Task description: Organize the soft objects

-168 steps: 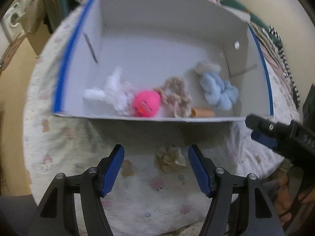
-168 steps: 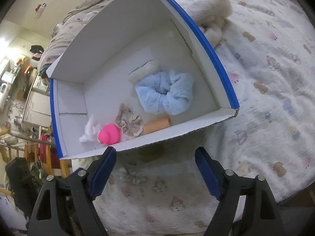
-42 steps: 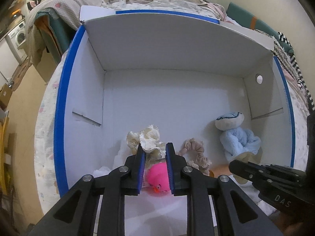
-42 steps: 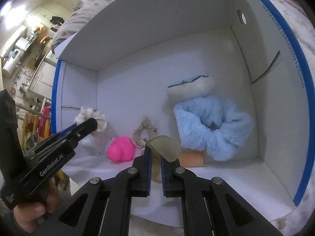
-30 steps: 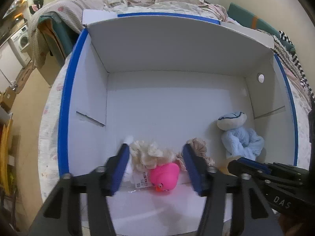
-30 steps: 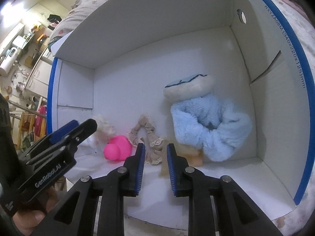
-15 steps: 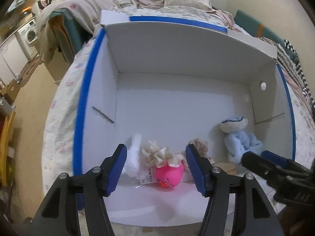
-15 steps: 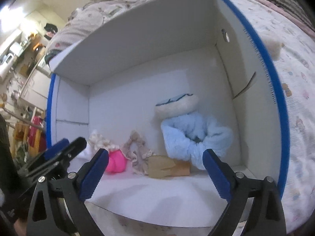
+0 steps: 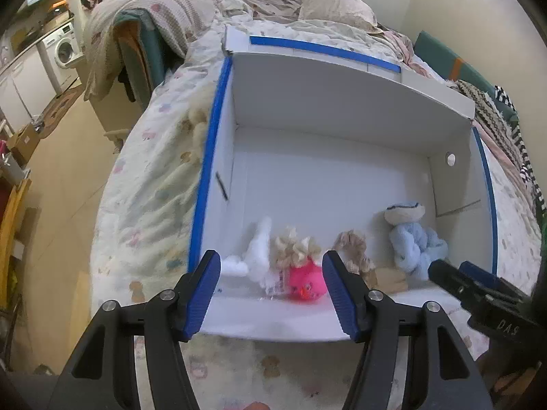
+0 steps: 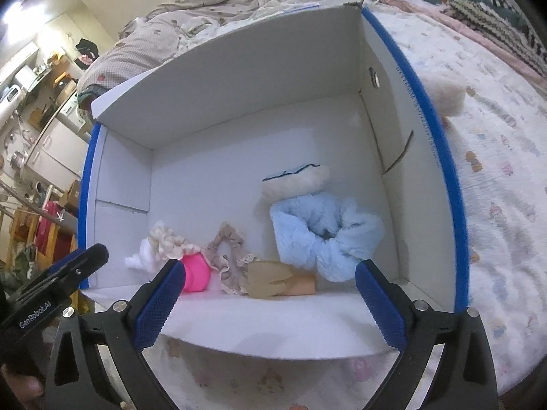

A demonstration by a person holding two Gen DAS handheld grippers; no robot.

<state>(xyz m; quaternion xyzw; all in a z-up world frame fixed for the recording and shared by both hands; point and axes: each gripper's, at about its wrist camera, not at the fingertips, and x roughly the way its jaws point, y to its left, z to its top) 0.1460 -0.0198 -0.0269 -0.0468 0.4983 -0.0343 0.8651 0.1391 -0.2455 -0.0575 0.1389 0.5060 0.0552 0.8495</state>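
Observation:
A white box with blue edges lies open on the bed. Along its near wall sit a white plush, a cream scrunchie, a pink toy, a beige lace scrunchie, a tan piece and a fluffy light-blue scrunchie under a cream pad. My left gripper is open and empty in front of the box. My right gripper is open and empty at the box's near edge.
The box rests on a patterned bedspread. A cream fuzzy item lies outside the box's right wall. Rumpled bedding and a pillow lie behind. A washing machine and floor are at the far left.
Both grippers held a soft item over the box, opened and dropped them inside: the cream scrunchie from the left, the tan piece from the right. Both have since drawn back.

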